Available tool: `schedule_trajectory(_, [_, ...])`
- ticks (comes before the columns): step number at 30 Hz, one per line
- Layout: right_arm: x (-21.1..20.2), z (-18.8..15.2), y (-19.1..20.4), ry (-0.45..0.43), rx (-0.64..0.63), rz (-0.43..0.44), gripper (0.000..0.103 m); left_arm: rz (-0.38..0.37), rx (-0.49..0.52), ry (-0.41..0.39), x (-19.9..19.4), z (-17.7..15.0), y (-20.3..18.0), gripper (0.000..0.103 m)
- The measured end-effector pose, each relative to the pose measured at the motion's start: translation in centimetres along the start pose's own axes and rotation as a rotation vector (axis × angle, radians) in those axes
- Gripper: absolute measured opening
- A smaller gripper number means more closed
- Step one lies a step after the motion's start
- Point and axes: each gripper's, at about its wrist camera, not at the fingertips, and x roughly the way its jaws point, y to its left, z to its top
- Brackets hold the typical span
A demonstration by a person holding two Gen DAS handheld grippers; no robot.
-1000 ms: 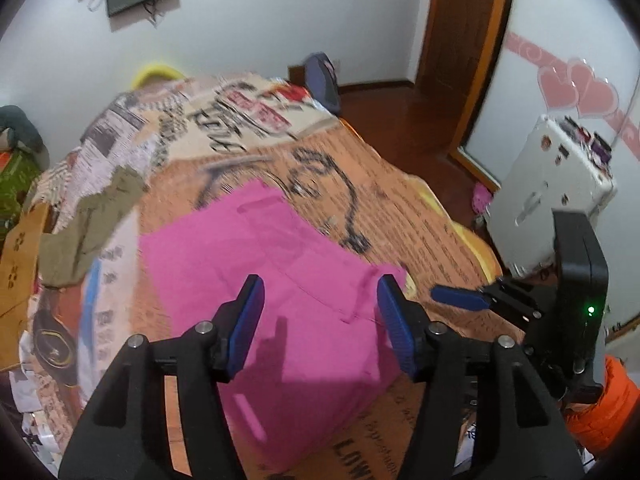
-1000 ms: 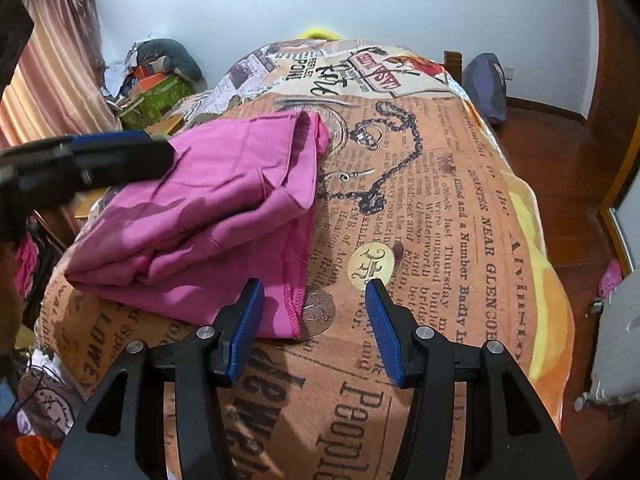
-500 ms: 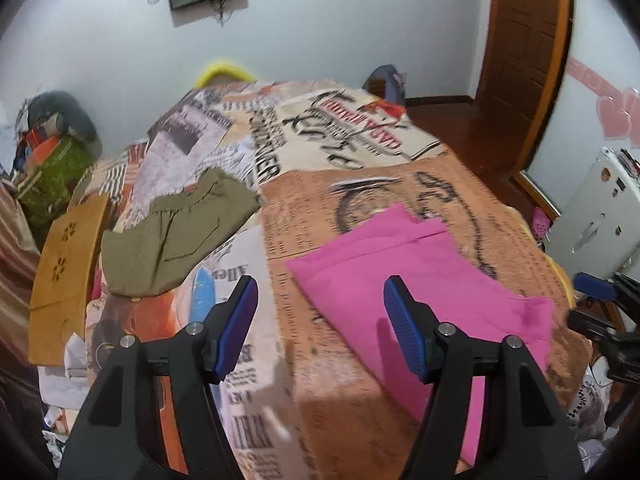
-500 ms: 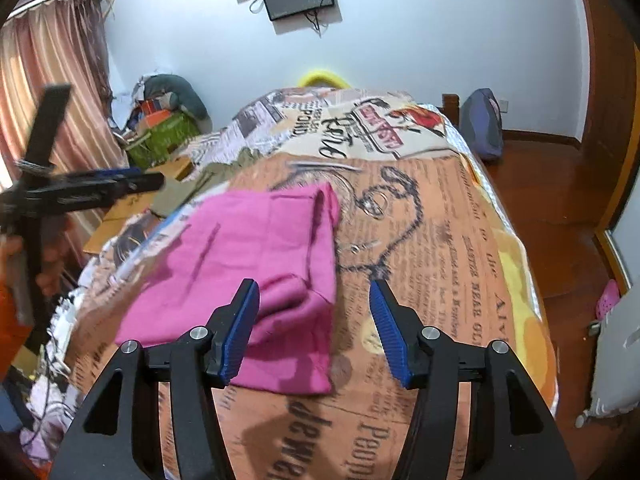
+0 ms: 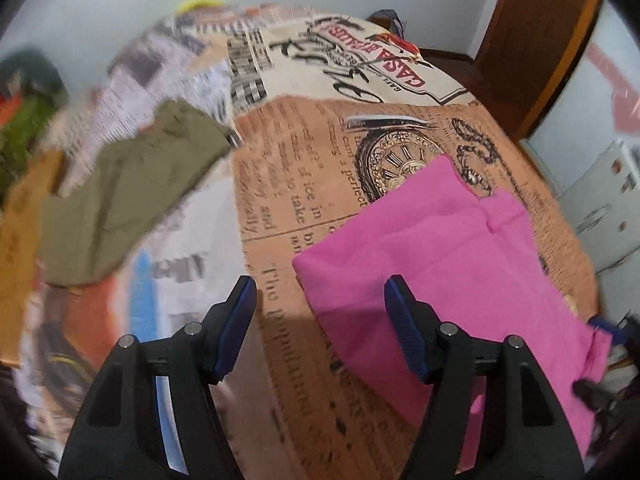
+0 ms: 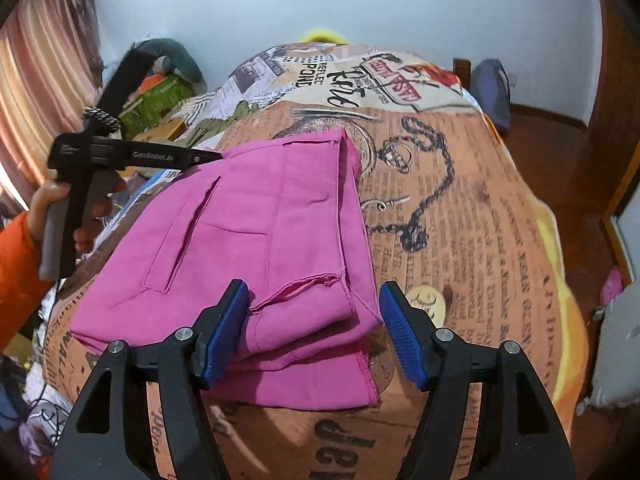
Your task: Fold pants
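The pink pants (image 6: 256, 248) lie folded in layers on the newspaper-print bedspread (image 6: 460, 232); they also show in the left wrist view (image 5: 452, 248). My right gripper (image 6: 314, 320) is open and empty, its jaws wide apart just above the pants' near folded edge. My left gripper (image 5: 320, 312) is open and empty, over the pants' left corner. It shows from the side in the right wrist view (image 6: 200, 156), at the pants' far left edge, held by a hand in an orange sleeve.
A second pair of olive-green pants (image 5: 128, 192) lies crumpled on the bed to the left. A wooden board (image 5: 20, 264) lies at the bed's left edge. A white appliance (image 5: 604, 216) and a wooden door (image 5: 536, 40) stand on the right.
My left gripper has swung left off the pink pants, bringing the olive pants into view, and moved closer to the bed. My right gripper has come down closer to the pants' near edge.
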Motion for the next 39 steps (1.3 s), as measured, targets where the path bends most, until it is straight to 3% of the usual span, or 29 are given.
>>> schedule_trajectory(3, [0.1, -0.1, -0.4, 0.001, 0.028, 0.002, 0.065, -0.070, -0.051, 0.010, 1.3, 0.1, 1.2, 0.063])
schedule_trajectory(5, [0.2, -0.1, -0.4, -0.002, 0.031, -0.007, 0.065, -0.073, -0.023, -0.011, 1.3, 0.0, 0.9, 0.051])
schedule_trajectory(7, [0.4, 0.0, -0.6, 0.000, 0.033, -0.012, 0.065, -0.109, -0.008, -0.012, 1.1, -0.1, 0.5, 0.028])
schedule_trajectory(13, [1.1, 0.7, -1.3, 0.008, 0.010, -0.051, 0.065, -0.082, -0.020, -0.023, 0.1, -0.8, 0.9, 0.013])
schedule_trajectory(17, [2.1, 1.7, -1.9, 0.018, -0.004, -0.055, 0.065, -0.055, -0.041, -0.035, -1.7, -2.7, 2.2, 0.012])
schedule_trajectory(22, [3.8, 3.5, -1.1, 0.037, -0.086, -0.050, 0.065, 0.053, -0.022, -0.065, -5.3, -6.0, 2.4, 0.012])
schedule_trajectory(30, [5.8, 5.9, 0.1, 0.064, -0.186, -0.029, 0.065, 0.074, -0.135, -0.072, -8.3, -11.0, 3.6, 0.012])
schedule_trajectory(34, [5.9, 6.4, 0.5, 0.060, -0.210, -0.037, 0.065, 0.126, -0.194, -0.069, -9.2, -13.5, 4.4, 0.011])
schedule_trajectory(39, [4.8, 6.5, 0.7, 0.054, -0.191, -0.013, 0.054, 0.139, -0.240, -0.037, -9.7, -14.9, 6.5, 0.010])
